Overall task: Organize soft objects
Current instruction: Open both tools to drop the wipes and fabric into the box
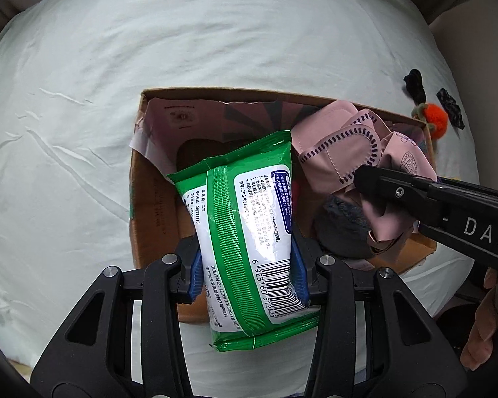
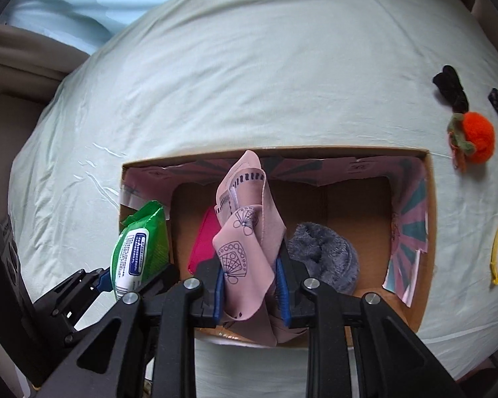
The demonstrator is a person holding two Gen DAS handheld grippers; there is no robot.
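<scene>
The left gripper point(image 1: 247, 275) pinched a green and white plastic pack of wet wipes point(image 1: 245, 232) over the left end of the open brown cardboard box point(image 2: 428, 232). The box sat on a pale green bed sheet point(image 1: 215, 33). The right gripper point(image 2: 250, 295) was squeezed tight on a pink cloth with dark printed fans point(image 2: 245, 252), held over the middle of the box. A fluffy grey soft thing point(image 2: 325, 258) lay inside at 3 o'clock from the cloth. An orange fuzzy pompom point(image 2: 478, 141) lay on the sheet at 2 o'clock from the box.
</scene>
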